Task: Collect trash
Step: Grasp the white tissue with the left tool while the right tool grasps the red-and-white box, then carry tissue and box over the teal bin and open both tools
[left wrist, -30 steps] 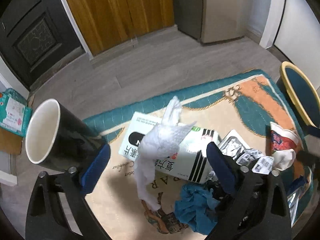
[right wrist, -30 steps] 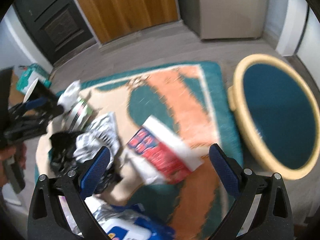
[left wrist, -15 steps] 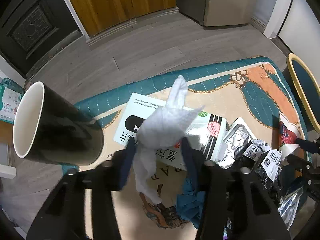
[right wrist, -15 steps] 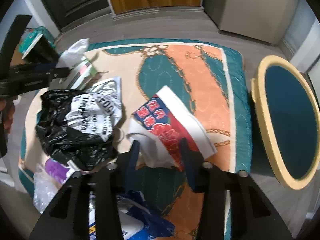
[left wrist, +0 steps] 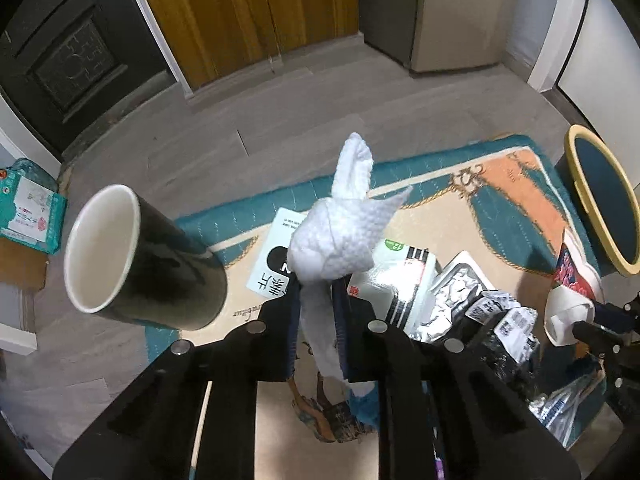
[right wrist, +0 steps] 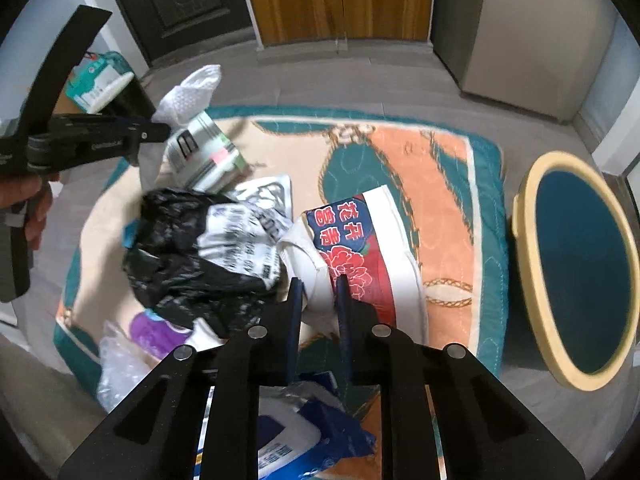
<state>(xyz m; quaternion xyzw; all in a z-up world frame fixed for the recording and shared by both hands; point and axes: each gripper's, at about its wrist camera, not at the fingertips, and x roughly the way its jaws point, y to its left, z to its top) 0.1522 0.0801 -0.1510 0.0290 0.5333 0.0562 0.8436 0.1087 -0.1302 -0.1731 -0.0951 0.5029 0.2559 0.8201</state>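
Trash on quilted rug (right wrist: 440,184), teal, peach and cream. Left gripper (left wrist: 316,300): jaws just closed, pinching crumpled white dimpled tissue (left wrist: 340,236) above glossy carton (left wrist: 400,280). Right gripper (right wrist: 318,296): jaws just closed, pinching white edge of stiff red-and-blue printed wrapper (right wrist: 360,256). Beside it: crinkled black plastic bag (right wrist: 184,264) with barcode labels. Black paper cup (left wrist: 136,256), white inside, left of the tissue. Round blue bin (right wrist: 576,268), cream rim, right of the rug.
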